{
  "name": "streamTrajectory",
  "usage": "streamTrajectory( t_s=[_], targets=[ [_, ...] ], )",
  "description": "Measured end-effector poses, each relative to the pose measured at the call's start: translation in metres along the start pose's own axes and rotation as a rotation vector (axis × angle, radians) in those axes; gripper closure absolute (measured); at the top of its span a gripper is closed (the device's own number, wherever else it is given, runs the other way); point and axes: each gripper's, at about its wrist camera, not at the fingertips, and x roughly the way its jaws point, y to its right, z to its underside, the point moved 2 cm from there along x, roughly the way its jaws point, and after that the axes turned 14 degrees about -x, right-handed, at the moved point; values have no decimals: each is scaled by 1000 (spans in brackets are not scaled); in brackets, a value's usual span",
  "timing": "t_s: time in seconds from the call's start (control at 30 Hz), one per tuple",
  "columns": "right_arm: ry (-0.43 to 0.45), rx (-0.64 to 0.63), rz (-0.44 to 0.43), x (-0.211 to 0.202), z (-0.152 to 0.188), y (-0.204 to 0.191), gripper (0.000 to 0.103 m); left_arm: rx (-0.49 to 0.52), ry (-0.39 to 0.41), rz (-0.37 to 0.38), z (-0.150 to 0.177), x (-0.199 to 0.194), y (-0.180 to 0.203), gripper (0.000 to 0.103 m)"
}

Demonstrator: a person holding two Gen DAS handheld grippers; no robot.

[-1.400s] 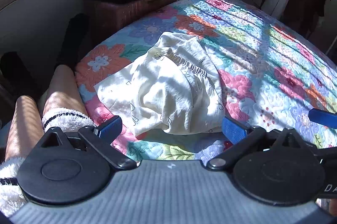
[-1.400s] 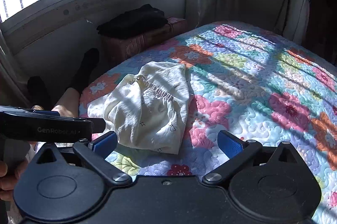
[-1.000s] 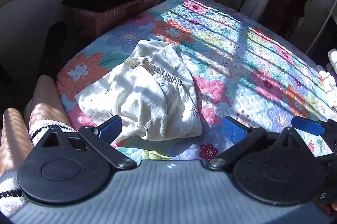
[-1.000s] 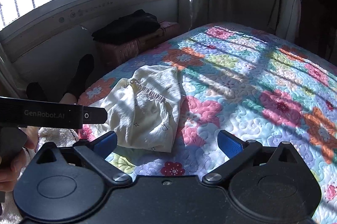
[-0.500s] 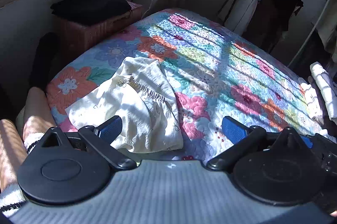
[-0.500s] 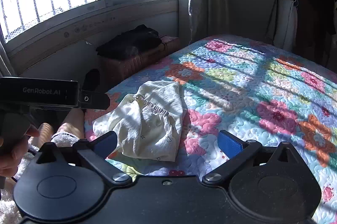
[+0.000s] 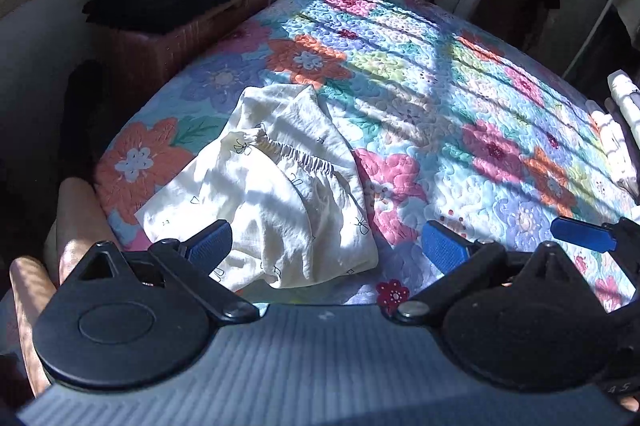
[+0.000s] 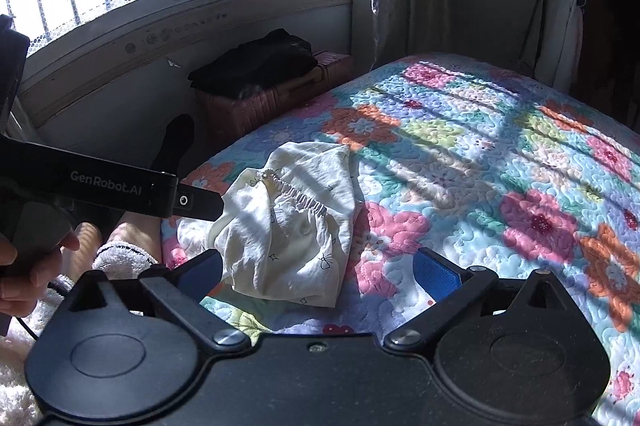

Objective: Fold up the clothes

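Quilted bed cover (image 7: 420, 129), w/ big flowers and strong sun stripes, is the largest thing I see, so risks first. The stripes and shadows cross the garment too, and I judge I can misread where its edge really is and pinch the cover together w/ the cloth. The garment lies near the bed corner, close to the person's leg (image 7: 76, 209); a pull toward me may drag it off the bed.

Cream garment (image 7: 280, 201) is thin cotton w/ small dark prints, crumpled, not flat, approx. in the near-left part of the bed. Its gathered elastic band (image 7: 296, 155) runs diagonal across the top, one layer thrown over another.

Left claw (image 7: 326, 244) is wide open, holds nothing, above the garment's near edge. Right claw (image 8: 318, 272) is also wide open, empty.
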Motion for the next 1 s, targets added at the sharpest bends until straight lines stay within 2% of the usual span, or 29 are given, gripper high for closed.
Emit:
streamTrajectory(
  t_s=[0.13,0.23,0.43,0.73,0.83,0.9,0.97,1.0],
  targets=[
    [-27,22,-52,17,-7,5,0,27,-30,-43,-19,21,-8,0],
    [-54,70,-97,38,-13,10,0,-26,-20,-40,-23,34,-30,0],
    [-86,181,-126,79,-21,21,0,-131,-2,-34,-30,59,-73,0],
    [-151,246,-204,141,-29,13,0,-286,21,-29,-40,98,-138,0],
    [-174,285,-218,164,-28,12,0,-304,-12,-70,-36,111,-146,0],
    [-181,308,-220,176,-26,14,0,-258,-3,-101,-35,116,-145,0],
    [-181,331,-219,181,-25,19,0,-193,31,-88,-39,117,-137,0],
    [-182,342,-219,184,-25,21,0,-189,35,-59,-43,119,-133,0]
  ],
)
